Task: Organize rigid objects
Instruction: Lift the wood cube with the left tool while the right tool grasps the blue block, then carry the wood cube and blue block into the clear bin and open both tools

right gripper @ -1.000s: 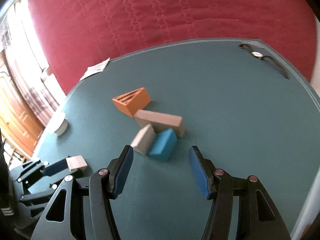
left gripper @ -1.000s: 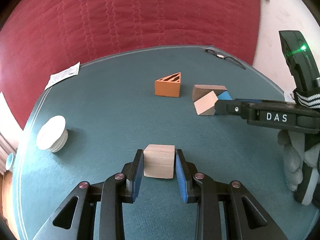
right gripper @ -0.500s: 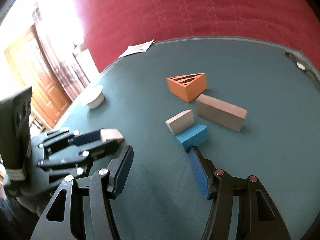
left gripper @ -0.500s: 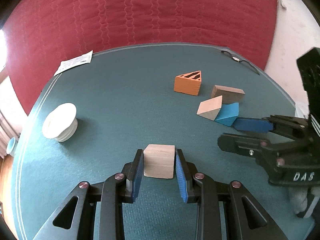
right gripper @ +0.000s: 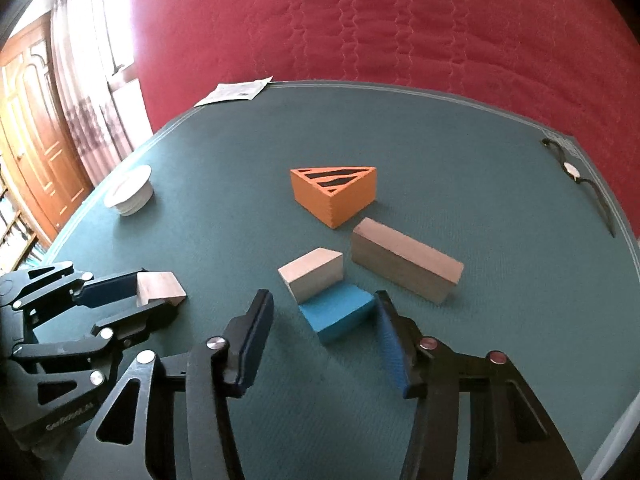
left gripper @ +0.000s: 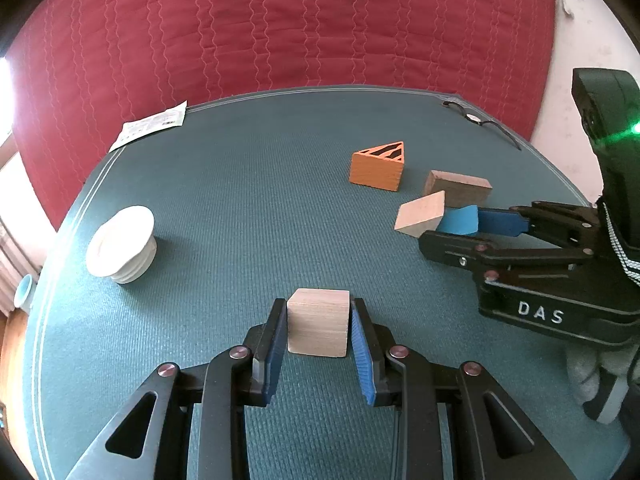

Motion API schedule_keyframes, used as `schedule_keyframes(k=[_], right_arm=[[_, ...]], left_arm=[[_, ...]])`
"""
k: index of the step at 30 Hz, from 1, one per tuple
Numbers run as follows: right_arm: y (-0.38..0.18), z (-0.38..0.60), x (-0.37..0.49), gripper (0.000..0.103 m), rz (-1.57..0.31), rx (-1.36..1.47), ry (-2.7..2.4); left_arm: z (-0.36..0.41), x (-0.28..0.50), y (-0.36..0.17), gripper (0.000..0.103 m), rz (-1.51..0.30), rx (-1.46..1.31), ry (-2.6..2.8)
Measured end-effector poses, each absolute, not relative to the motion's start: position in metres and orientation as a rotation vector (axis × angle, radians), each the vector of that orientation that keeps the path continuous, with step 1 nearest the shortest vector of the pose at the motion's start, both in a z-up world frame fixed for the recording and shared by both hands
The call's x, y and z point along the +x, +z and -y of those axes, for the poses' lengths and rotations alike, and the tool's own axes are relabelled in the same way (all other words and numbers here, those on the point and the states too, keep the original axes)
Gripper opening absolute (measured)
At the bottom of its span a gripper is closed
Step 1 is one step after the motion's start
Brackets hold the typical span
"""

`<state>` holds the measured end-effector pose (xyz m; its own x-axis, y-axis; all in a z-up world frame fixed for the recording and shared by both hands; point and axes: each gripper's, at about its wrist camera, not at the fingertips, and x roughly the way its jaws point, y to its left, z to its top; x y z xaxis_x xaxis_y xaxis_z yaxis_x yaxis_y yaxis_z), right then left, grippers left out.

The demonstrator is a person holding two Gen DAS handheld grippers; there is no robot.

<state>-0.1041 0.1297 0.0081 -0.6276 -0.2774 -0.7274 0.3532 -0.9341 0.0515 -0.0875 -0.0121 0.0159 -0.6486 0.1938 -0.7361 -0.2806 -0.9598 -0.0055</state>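
The left gripper is clamping a pale wooden cube between its blue pads, above the teal table. The right gripper is standing with jaws spread wide around a blue block, its right pad just beside the block. A pale wedge is touching the blue block at 11 o'clock, a long brown block is lying at 2 o'clock, and an orange triangle is sitting at 12 o'clock. A white ridged cap is resting at 10 o'clock from the cube.
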Motion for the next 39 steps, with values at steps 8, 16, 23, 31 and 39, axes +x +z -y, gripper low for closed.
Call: schedule_keyframes(k=[8, 16, 23, 31, 39], right_arm=[[0.008, -0.133, -0.09, 0.038, -0.157, 1.108, -2.543], [0.015, -0.152, -0.056, 0.038, -0.085, 1.086, -2.556], [0.028, -0.173, -0.02, 0.038, -0.037, 1.039, -2.583], [0.035, -0.209, 0.014, 0.038, -0.009, 1.045, -2.642], [0.049, -0.249, 0.039, 0.038, 0.042, 1.014, -2.726]], left_arm=[[0.012, -0.087, 0.017, 0.032, -0.15, -1.148, 2.625], [0.008, -0.083, 0.02, 0.032, -0.161, -1.123, 2.624], [0.0, -0.076, 0.023, 0.032, -0.162, -1.11, 2.619], [-0.008, -0.066, 0.024, 0.032, -0.131, -1.119, 2.602], [-0.021, -0.052, 0.028, 0.032, -0.07, -1.122, 2.564]])
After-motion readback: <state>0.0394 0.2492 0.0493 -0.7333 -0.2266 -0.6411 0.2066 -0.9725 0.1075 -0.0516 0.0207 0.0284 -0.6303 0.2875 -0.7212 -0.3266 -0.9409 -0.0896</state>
